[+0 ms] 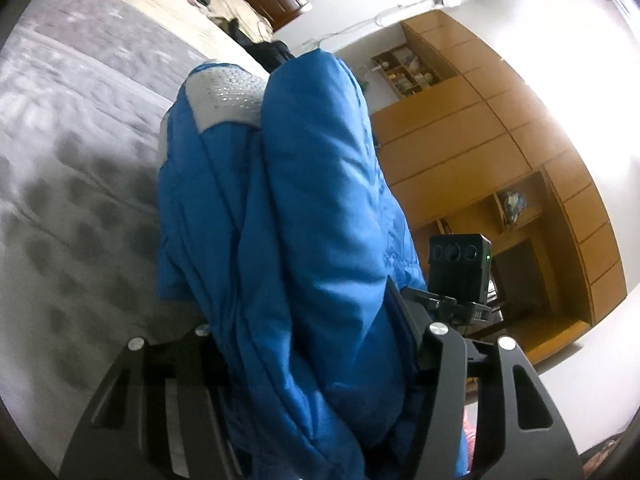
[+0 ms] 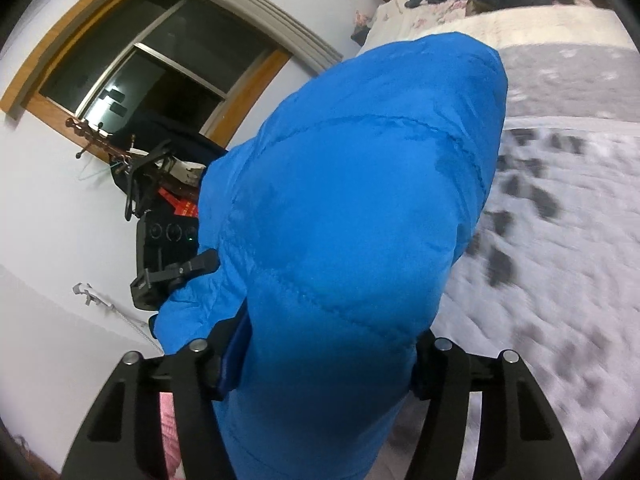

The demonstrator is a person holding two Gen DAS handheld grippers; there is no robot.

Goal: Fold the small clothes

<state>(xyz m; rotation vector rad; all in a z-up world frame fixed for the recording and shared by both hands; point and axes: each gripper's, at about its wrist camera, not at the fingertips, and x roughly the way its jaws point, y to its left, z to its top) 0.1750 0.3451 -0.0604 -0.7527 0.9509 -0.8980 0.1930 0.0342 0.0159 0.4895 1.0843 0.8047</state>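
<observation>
Both claws are up off the bed with a blue padded jacket (image 1: 304,208) bunched between their fingers. The left claw (image 1: 312,364) is clenched on a thick fold of it, the cloth filling the gap between the black fingers and rising toward twelve o'clock, where a grey dotted lining panel (image 1: 224,96) shows at about eleven. The right claw (image 2: 320,364) grips another fold of the same jacket, whose quilted shell bulges up through the middle of its view. Beneath, the bed (image 1: 72,168) wears a grey cover with dark blotches, at nine o'clock for the left claw and three o'clock for the right. A wooden wardrobe (image 1: 480,128) stands at two o'clock of the left view; a dark window (image 2: 152,64) with a wooden frame sits at ten o'clock of the right.
</observation>
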